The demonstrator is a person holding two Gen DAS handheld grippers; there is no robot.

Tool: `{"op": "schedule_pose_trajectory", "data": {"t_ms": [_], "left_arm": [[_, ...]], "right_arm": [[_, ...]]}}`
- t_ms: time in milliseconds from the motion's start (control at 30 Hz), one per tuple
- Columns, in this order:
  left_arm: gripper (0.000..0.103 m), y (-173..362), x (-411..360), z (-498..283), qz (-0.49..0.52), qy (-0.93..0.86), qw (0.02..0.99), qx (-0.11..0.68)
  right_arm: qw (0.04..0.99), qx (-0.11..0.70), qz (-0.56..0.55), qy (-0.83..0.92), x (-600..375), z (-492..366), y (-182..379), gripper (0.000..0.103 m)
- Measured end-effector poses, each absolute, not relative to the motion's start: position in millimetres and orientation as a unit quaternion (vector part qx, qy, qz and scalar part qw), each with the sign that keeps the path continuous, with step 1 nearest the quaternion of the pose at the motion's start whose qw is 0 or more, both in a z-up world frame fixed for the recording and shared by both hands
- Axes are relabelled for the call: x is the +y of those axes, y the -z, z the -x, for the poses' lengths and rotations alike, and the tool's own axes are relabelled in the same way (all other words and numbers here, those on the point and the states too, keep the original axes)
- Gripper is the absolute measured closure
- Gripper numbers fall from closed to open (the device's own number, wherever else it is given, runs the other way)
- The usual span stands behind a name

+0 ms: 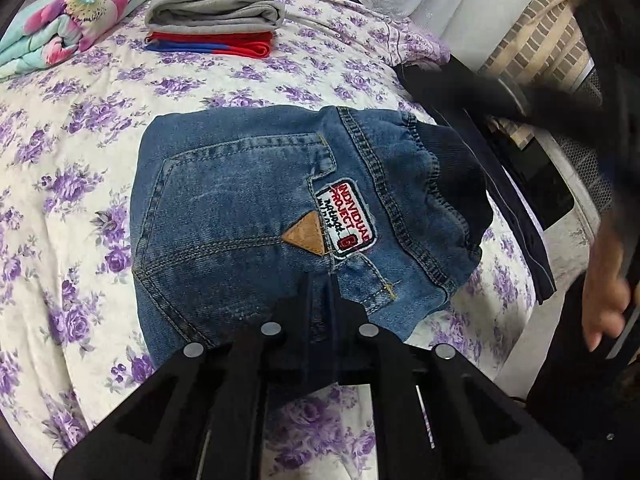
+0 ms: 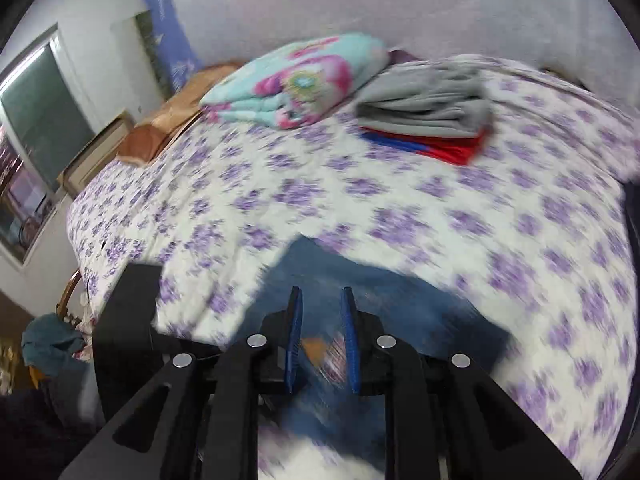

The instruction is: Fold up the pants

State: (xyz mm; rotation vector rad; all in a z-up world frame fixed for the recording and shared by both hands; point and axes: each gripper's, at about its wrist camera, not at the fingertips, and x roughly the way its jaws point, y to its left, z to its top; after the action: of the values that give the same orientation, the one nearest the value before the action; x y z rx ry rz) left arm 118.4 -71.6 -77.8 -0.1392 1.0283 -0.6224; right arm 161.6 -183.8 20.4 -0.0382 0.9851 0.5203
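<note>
A small pair of blue denim pants (image 1: 256, 208) lies folded on the flowered bedspread (image 1: 80, 128), back pocket and a red-and-white patch (image 1: 352, 220) facing up. My left gripper (image 1: 322, 280) is shut on the near edge of the pants. In the blurred right wrist view the pants (image 2: 360, 292) lie under and ahead of my right gripper (image 2: 322, 292), which is open with its blue pads (image 2: 295, 320) apart and nothing between them. The right gripper's black body shows at the right of the left wrist view (image 1: 500, 100).
A folded grey garment on red-and-blue ones (image 1: 216, 20) sits at the back of the bed, also in the right wrist view (image 2: 432, 112). A folded floral quilt (image 1: 68, 16) lies beside it. A dark garment (image 1: 516, 216) lies at the bed's right edge.
</note>
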Motion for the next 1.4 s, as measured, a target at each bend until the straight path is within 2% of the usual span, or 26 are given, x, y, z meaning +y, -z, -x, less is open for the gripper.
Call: {"op": "schedule_pose_trajectory", "data": {"t_ms": [267, 500, 567, 600, 633, 700, 733, 767, 800, 900, 1000, 1200, 1400], "left_arm": [[0.096, 73.5, -68.9, -111.5, 0.060, 0.279, 0.832, 0.475], [0.097, 74.0, -68.4, -111.7, 0.060, 0.292, 0.827, 0.476], [0.096, 74.1, -66.3, -109.0, 0.063, 0.295, 0.826, 0.476], [0.096, 72.8, -63.0, -109.0, 0.071, 0.298, 0.823, 0.479], [0.091, 70.9, -58.9, -109.8, 0.081, 0.303, 0.819, 0.481], [0.071, 58.6, -37.4, -106.7, 0.115, 0.312, 0.814, 0.476], [0.043, 53.2, -27.9, -104.9, 0.120, 0.305, 0.821, 0.467], [0.013, 41.7, -8.3, -98.5, 0.126, 0.281, 0.843, 0.441], [0.006, 33.2, 10.0, -92.9, 0.133, 0.256, 0.861, 0.419], [0.005, 26.6, 45.9, -86.8, 0.161, 0.231, 0.870, 0.405], [0.005, 44.4, 59.6, -94.6, 0.199, 0.235, 0.847, 0.433], [0.005, 104.8, 35.9, -119.1, 0.259, 0.265, 0.768, 0.522], [0.005, 124.4, -10.3, -154.2, 0.272, 0.302, 0.737, 0.540]], "right_arm": [[0.760, 0.606, 0.041, -0.230, -130.4, -252.4, 72.9, 0.087], [0.768, 0.596, 0.021, -0.236, -136.8, -240.7, 57.0, 0.083], [0.782, 0.577, 0.001, -0.235, -145.7, -233.6, 33.7, 0.075], [0.794, 0.561, -0.006, -0.235, -154.0, -227.3, 19.5, 0.059], [0.815, 0.532, -0.013, -0.230, -165.7, -214.1, -0.2, 0.036], [0.852, 0.481, -0.020, -0.207, -186.8, -188.7, -26.6, 0.010], [0.872, 0.450, -0.026, -0.191, -203.0, -169.0, -38.7, 0.006], [0.884, 0.432, -0.033, -0.175, -216.4, -153.7, -44.7, 0.006], [0.892, 0.420, -0.044, -0.160, -230.3, -139.5, -47.8, 0.006], [0.908, 0.389, -0.106, -0.119, -274.7, -91.5, -42.4, 0.005], [0.913, 0.357, -0.169, -0.097, -309.7, -44.4, -21.1, 0.005], [0.901, 0.389, -0.187, -0.041, -346.4, -3.0, 18.8, 0.005], [0.885, 0.402, -0.227, -0.065, -347.7, -11.2, 33.1, 0.005]]}}
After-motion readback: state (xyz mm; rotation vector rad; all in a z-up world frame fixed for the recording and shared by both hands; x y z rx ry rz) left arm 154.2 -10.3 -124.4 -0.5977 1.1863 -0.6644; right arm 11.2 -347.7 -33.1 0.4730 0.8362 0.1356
